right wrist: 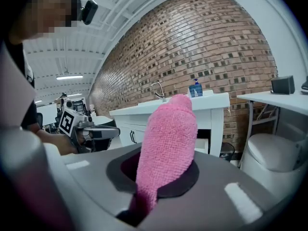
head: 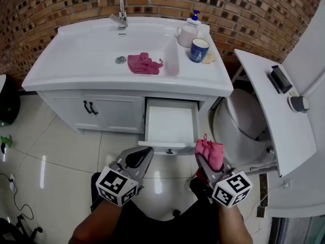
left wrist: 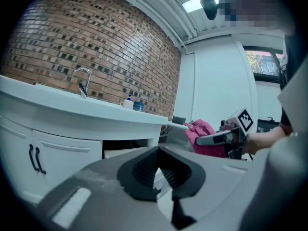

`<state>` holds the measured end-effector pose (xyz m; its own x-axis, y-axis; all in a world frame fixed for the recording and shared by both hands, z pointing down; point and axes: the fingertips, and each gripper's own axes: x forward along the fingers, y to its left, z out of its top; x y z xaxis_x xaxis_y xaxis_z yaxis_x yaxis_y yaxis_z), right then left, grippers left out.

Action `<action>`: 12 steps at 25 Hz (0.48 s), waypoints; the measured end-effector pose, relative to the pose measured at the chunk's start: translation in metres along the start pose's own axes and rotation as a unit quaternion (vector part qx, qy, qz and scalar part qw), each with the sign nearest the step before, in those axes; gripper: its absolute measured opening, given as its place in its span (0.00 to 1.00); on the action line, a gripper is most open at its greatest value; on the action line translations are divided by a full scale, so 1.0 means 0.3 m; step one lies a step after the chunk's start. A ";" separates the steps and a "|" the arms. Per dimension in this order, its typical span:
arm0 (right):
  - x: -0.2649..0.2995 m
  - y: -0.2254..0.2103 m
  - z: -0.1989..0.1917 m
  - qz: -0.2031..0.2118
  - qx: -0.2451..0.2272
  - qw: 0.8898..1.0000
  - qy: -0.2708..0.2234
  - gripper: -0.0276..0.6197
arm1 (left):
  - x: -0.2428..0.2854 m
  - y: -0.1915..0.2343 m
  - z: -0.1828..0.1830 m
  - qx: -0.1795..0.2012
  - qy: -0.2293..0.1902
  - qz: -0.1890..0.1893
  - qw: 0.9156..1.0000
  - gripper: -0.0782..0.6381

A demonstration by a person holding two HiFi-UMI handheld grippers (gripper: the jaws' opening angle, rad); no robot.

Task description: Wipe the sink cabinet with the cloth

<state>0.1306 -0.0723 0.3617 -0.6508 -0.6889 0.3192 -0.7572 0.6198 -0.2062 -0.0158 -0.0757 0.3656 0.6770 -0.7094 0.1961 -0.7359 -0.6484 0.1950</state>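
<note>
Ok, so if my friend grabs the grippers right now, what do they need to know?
Left hand-held gripper: jaws together, nothing in them, held low in front of the sink cabinet.
Right hand-held gripper: shut on the pink cloth, which sticks up out of the jaws.
The drawer stands open. A second pink cloth lies in the basin.
Done: cloth is gripped.
Left: the cloth is off the cabinet, so the wiping looks yet to do.
</note>
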 end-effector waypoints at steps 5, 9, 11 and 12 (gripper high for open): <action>0.063 -0.033 0.029 0.002 -0.014 1.000 0.010 0.09 | 0.032 0.014 -0.017 -0.004 0.005 -0.007 1.000 0.12; 0.128 -0.057 0.072 0.004 -0.028 0.999 0.017 0.09 | 0.051 0.037 -0.019 -0.007 0.006 -0.010 1.000 0.12; 0.163 -0.074 0.094 0.003 -0.035 0.999 0.022 0.09 | 0.058 0.052 -0.022 -0.007 0.007 -0.009 1.000 0.12; 0.184 -0.084 0.105 0.003 -0.037 0.999 0.026 0.09 | 0.060 0.061 -0.023 -0.008 0.007 -0.008 1.000 0.12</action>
<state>0.1121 -0.1377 0.3553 -0.6499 -0.6661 0.3660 -0.7459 0.6513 -0.1393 -0.0170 -0.0984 0.3794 0.6892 -0.6948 0.2057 -0.7245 -0.6556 0.2128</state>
